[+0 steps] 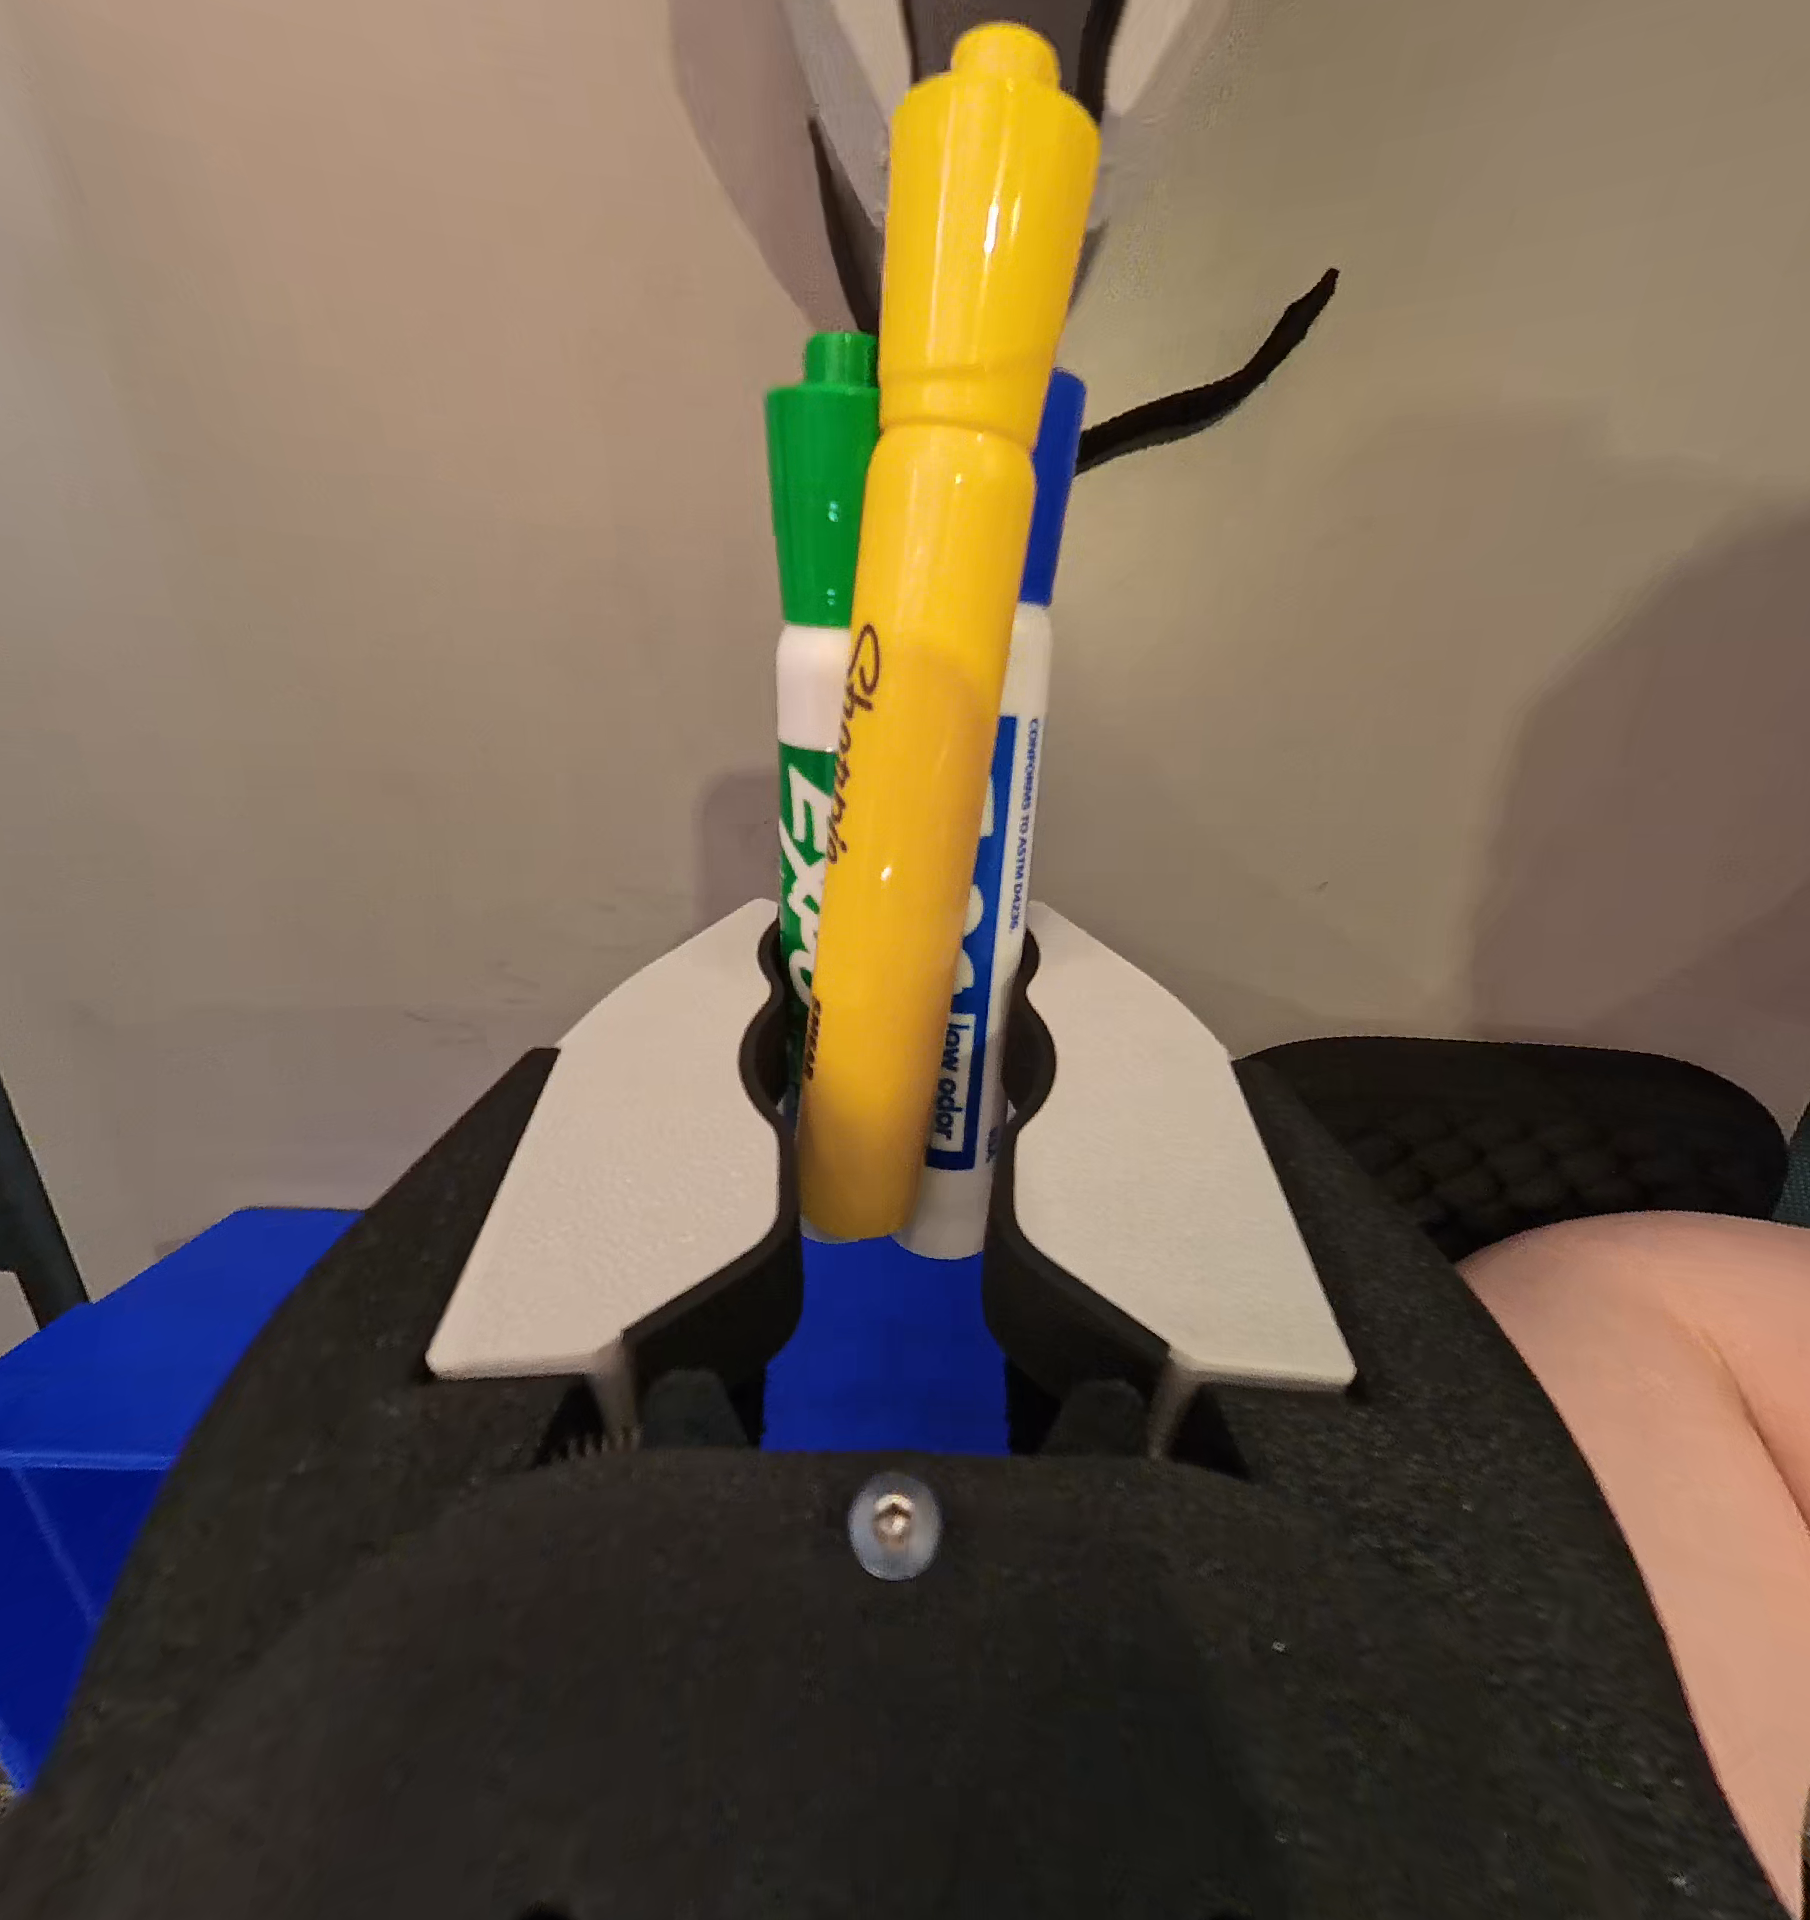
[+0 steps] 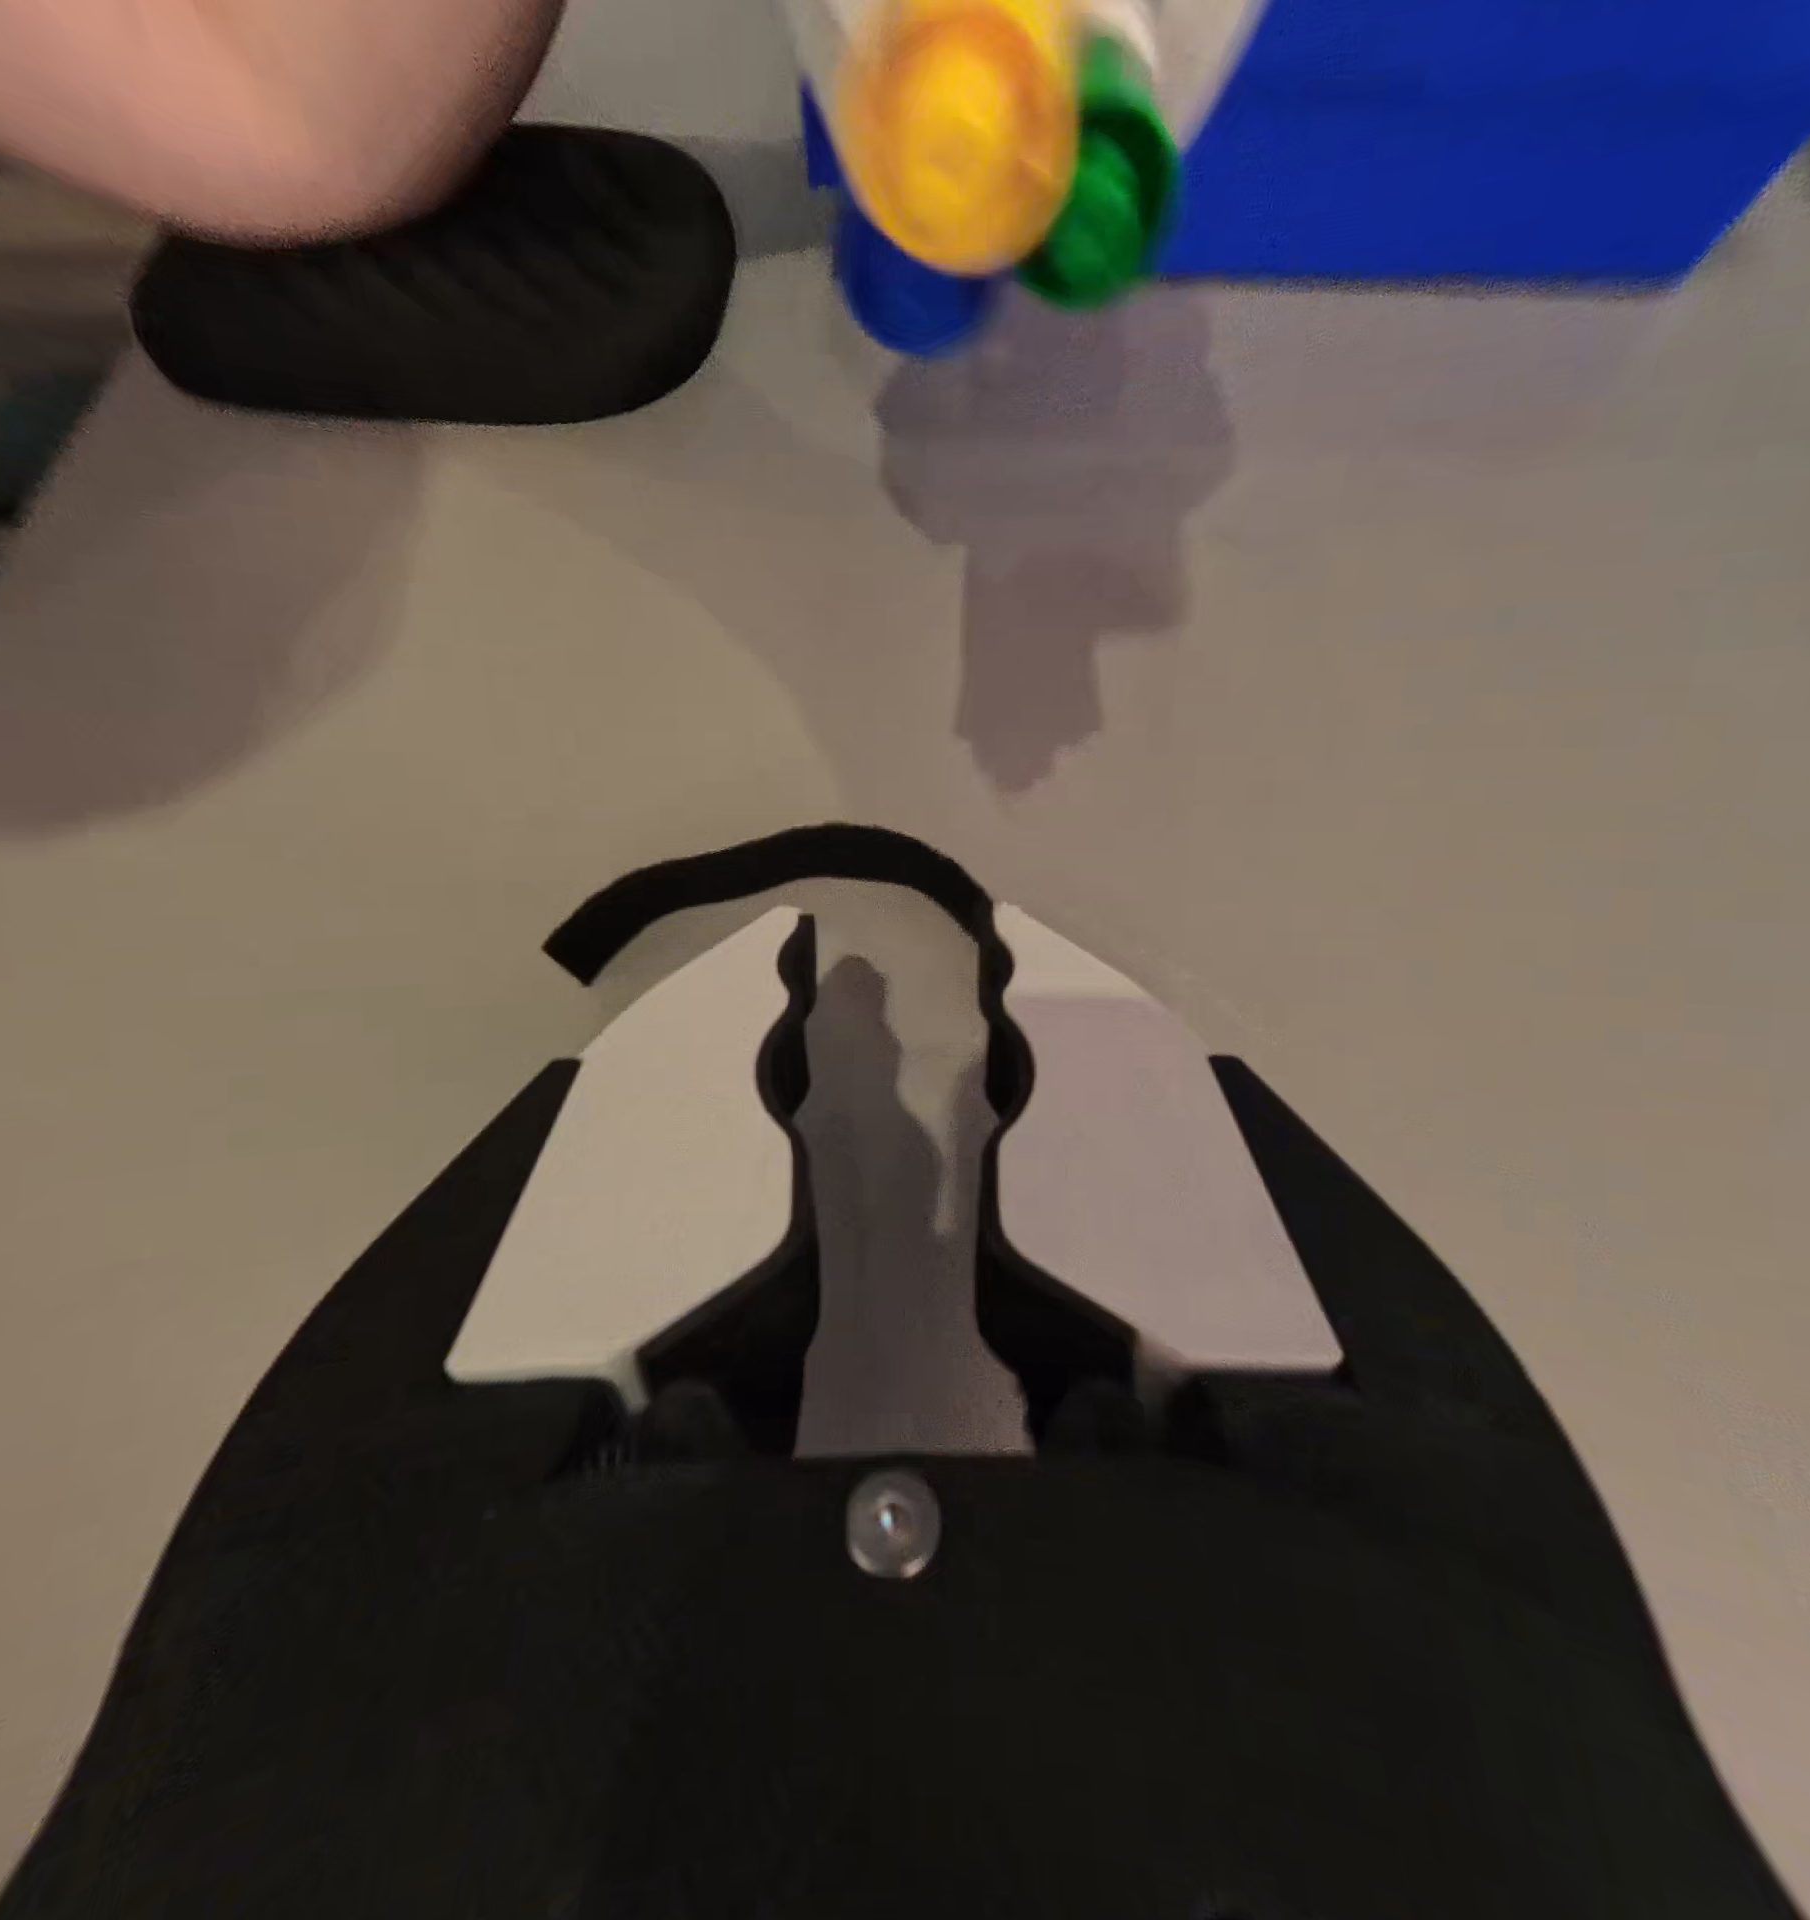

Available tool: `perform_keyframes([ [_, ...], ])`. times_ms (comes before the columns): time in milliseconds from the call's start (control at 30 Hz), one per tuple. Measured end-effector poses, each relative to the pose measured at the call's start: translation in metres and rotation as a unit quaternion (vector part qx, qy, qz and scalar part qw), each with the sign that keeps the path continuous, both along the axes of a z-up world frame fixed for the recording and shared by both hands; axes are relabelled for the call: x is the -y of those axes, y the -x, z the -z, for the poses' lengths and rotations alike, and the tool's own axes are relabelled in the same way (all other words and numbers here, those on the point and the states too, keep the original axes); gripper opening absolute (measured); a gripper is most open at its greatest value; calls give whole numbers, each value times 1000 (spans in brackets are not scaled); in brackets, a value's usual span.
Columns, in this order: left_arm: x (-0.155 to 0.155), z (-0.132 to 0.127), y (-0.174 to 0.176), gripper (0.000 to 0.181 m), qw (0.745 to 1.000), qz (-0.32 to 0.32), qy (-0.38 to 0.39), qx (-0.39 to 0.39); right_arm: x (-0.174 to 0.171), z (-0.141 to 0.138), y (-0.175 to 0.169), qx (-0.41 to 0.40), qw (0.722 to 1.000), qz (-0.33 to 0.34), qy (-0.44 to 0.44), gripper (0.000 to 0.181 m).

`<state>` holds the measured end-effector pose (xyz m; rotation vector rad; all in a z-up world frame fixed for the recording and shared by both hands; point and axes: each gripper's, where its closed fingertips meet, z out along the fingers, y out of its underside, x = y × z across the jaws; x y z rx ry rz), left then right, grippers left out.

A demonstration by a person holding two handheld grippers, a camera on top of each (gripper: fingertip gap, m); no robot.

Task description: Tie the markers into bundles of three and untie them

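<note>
My left gripper (image 1: pixel 901 925) is shut on three markers held side by side and pointing forward: a yellow marker (image 1: pixel 942 727) in front, a green marker (image 1: pixel 813 520) on the left and a blue marker (image 1: pixel 1046 520) on the right. A black strap (image 1: pixel 1223 384) lies loose on the table beyond them. In the right wrist view the strap (image 2: pixel 776 862) curves just past the tips of my right gripper (image 2: pixel 896 914), which is open and empty. The strap's right end touches the right fingertip (image 2: pixel 1015 935). The markers' caps (image 2: pixel 953 145) show blurred at the top.
A blue bin (image 2: pixel 1503 135) stands on the beige table (image 2: pixel 1400 727) behind the markers and also shows at lower left in the left wrist view (image 1: pixel 49 1455). A black padded rest (image 2: pixel 433 281) lies at the left with a person's hand (image 2: pixel 205 104) over it.
</note>
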<state>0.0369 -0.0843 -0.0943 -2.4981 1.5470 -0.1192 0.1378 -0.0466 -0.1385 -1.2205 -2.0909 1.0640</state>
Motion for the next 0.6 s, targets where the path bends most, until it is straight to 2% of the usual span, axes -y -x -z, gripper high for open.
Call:
perform_keyframes([
  [67,0,-1,3,38,1000,-5,-3,-1,-8,11,1,45,997,19,60,33],
  [100,0,-2,3,38,1000,-7,-3,1,-9,14,0,48,997,14,59,34],
  [200,0,-4,4,38,1000,-8,-7,3,-15,8,3,-21,999,-3,-47,30],
  [267,0,-4,5,38,1000,-9,-8,4,-12,-5,7,-51,996,-13,-77,28],
  [333,0,-3,5,38,1000,-9,-3,1,-7,-6,11,-35,992,-36,-112,25],
  [467,1,-1,10,38,1000,-18,1,-5,8,11,22,9,978,-95,-183,22],
  [600,2,-3,13,38,1000,-19,-4,-3,-4,31,25,43,977,-85,-190,17],
])
